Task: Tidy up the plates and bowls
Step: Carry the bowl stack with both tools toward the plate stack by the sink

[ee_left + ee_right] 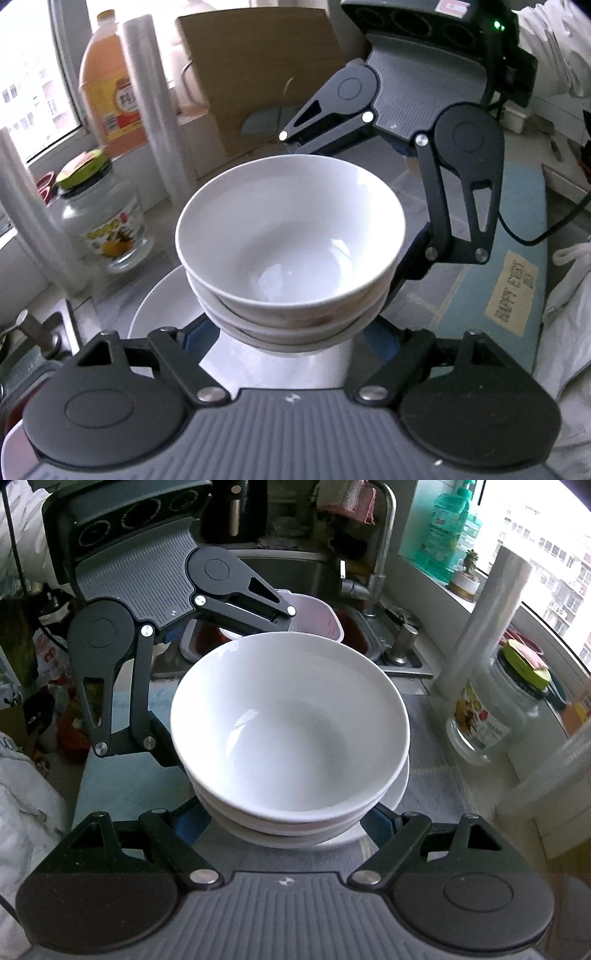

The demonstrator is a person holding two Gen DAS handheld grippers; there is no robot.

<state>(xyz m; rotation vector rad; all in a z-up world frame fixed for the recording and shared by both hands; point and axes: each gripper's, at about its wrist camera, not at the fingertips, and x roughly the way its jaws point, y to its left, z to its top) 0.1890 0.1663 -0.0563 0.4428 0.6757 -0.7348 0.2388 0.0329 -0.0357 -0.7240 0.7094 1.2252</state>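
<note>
The stack of bowls point(291, 251) hung between the two grippers, the left gripper point(291, 332) clasping its near side and the right gripper point(291, 819) the opposite side, directly above the plate point(162, 314) on the tabletop point(436, 775).

A stack of white bowls point(291, 251) is gripped from both sides, left gripper point(291, 332) near, right gripper point(402, 221) opposite. A white plate point(162, 314) is seen underneath, glass jar point(103, 221) off left.
</note>
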